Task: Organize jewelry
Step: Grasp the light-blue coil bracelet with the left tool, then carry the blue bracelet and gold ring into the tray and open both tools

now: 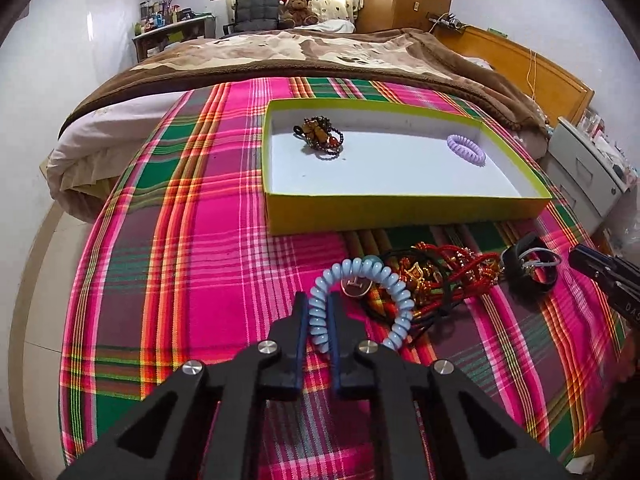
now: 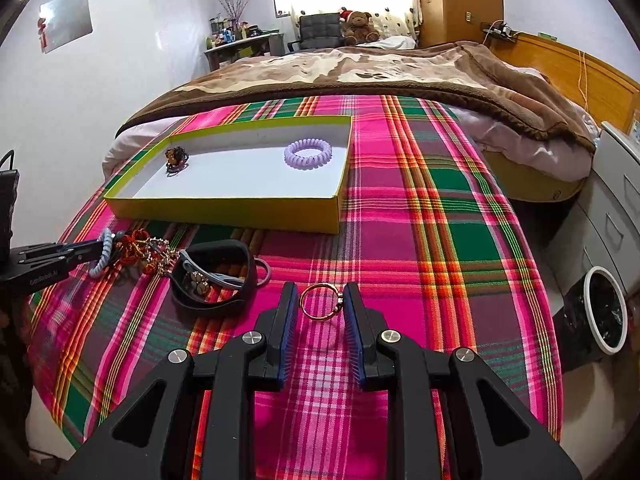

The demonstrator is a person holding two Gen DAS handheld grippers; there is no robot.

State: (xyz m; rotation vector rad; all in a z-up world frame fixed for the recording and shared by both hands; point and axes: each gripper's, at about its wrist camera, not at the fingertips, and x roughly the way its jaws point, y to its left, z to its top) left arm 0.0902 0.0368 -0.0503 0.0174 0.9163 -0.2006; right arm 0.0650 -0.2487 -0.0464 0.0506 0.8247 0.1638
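With the left gripper (image 1: 318,312) clamped on the pale blue coiled plastic hair tie (image 1: 362,304) and the right gripper (image 2: 322,300) pinching a thin gold ring (image 2: 320,301), both seem mid-pickup, needing carrying ahead into the yellow-green cardboard tray (image 2: 224,212).

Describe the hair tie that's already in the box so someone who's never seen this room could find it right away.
On the pink plaid cloth sits a shallow yellow-green box. Inside, near its right end, lies a coiled hair tie. It is lilac, unlike the dark beaded bracelet at the other end.
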